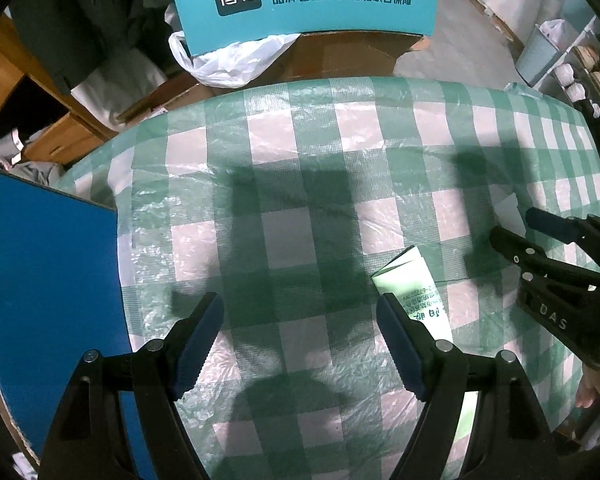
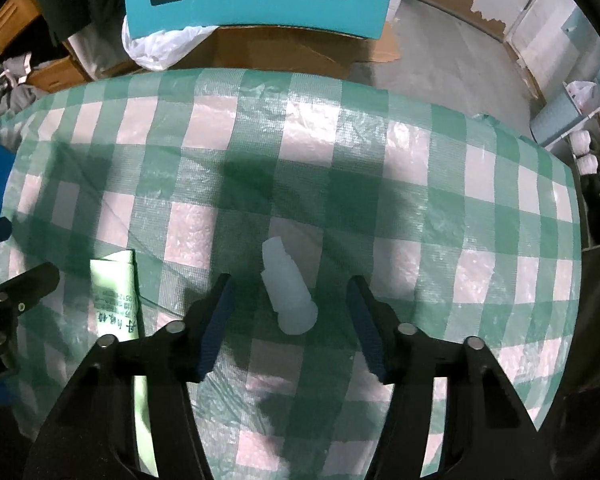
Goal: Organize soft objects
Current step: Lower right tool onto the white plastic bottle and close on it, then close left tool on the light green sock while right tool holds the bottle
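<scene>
Our right gripper (image 2: 290, 320), jaws wide, straddles the white tube (image 2: 287, 288), its long axis running eleven to five on the checked tablecloth (image 2: 440, 200). Our left gripper (image 1: 300, 340) gapes empty.

Pale green soft tube (image 2: 118, 300), flattened and printed with small dark Chinese text, lying flat on the green-and-white checked tablecloth (image 2: 440, 200). Crimped, folded end pointing toward the far edge of the table, length running back toward the near edge. Lower part hidden behind black gripper frames in both wrist views.

White translucent soft piece (image 2: 288, 286), roughly cylindrical, with a stepped, ridged narrower end and a rounded wider end. Lying on its side, tilted slightly, well apart from the tube (image 1: 414, 280), to its right. Resting across a white and a green square.
</scene>
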Motion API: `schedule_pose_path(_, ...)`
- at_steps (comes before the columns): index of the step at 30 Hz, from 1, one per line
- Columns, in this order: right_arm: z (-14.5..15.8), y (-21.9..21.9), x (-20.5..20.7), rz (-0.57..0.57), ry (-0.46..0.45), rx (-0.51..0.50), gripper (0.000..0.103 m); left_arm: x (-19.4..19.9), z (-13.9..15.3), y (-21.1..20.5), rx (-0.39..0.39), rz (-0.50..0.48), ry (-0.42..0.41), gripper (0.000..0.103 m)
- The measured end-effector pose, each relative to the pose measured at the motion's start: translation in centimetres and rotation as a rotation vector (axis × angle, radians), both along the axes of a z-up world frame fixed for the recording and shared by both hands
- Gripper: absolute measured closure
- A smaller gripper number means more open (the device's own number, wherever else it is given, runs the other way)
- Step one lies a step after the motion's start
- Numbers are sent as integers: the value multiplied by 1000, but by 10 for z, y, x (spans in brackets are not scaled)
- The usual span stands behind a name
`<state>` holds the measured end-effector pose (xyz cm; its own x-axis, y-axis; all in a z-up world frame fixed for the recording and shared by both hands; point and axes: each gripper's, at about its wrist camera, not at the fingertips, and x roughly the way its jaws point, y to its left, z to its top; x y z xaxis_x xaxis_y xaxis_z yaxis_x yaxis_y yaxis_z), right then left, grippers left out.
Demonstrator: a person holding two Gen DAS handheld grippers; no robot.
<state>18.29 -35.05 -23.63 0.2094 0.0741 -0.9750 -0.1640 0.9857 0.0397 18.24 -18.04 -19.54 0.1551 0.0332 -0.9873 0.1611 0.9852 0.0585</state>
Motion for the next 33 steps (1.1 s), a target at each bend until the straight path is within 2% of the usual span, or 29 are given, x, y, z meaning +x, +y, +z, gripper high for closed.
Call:
schedule_pose_path(1,-2,1,0,1,5,-5,57,0,0,0,0,1,1,23)
schedule_pose_path(5,-3,-2,0,-6,4,-3,63,0,-3,-2,-4,-4,7,23)
schedule_pose_path(7,-3,-3,1,-8,3,-3,77,0,-3,-4,-3,-9,9,23)
schedule_pose_path(9,-2,-5,0,-12,7,1,86,-2,-3,-6,-6,-12,12,23)
schedule_pose_path(18,11,-6,-11,-20,-10,16,88,-15,-3,-20,-40,-17,33,23)
schedule_pose_path(33,30,-23,-58,-40,-4,18,88,-39,-12,-51,-108,7,88,23)
